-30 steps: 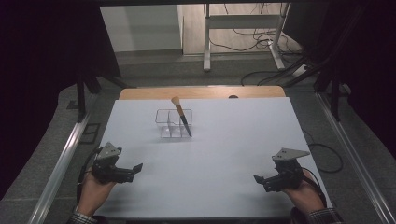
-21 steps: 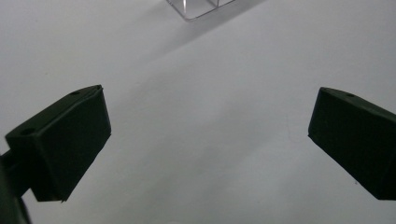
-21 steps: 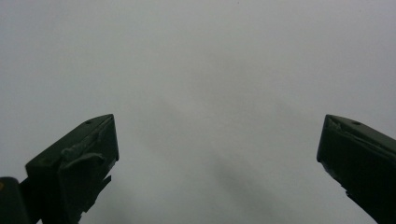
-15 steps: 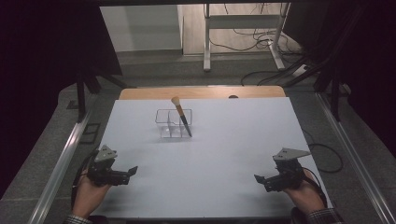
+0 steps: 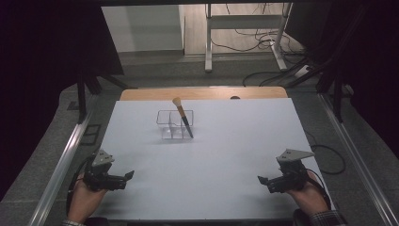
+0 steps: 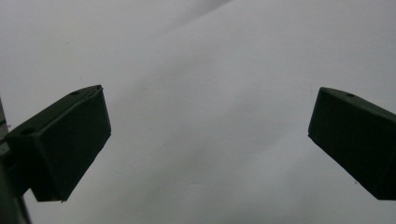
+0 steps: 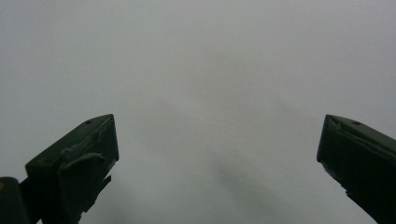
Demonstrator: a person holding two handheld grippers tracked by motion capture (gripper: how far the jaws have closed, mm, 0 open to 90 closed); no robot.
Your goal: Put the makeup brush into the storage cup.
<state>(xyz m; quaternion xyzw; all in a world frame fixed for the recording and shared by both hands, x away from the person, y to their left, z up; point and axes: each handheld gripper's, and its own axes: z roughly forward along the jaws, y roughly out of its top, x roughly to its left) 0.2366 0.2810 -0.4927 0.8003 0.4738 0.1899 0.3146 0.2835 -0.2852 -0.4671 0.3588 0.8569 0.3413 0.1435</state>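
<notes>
Oddly little of the table's detail reaches either gripper view: the left gripper view gives only two black jaws over pale blank surface, with a dark sliver cut off at its lower left edge that cannot be identified, and the right gripper view gives the same grey blur between its two jaws. From the high view, the clear plastic organizer [image 5: 175,125] is hard to read because its walls are transparent; dividers are faintly visible, but which compartment holds the brush [image 5: 182,117] cannot be told. That brush leans in the organizer, its tan bristle head up and toward the far side, its dark handle slanting down toward the near right corner. Both sit on the white table [image 5: 235,155], toward its far middle, well apart from both grippers. The person's forearms are cut off at the bottom edge. Their left hand [image 5: 83,200] rests at the near left corner, holding the left gripper [image 5: 128,176] low and pointed inward to the right, its jaws wide apart and empty. Their right hand [image 5: 310,197] rests at the near right corner, a checked cuff just showing, holding the right gripper [image 5: 261,181] low and pointed inward to the left, jaws likewise spread with nothing between them.
</notes>
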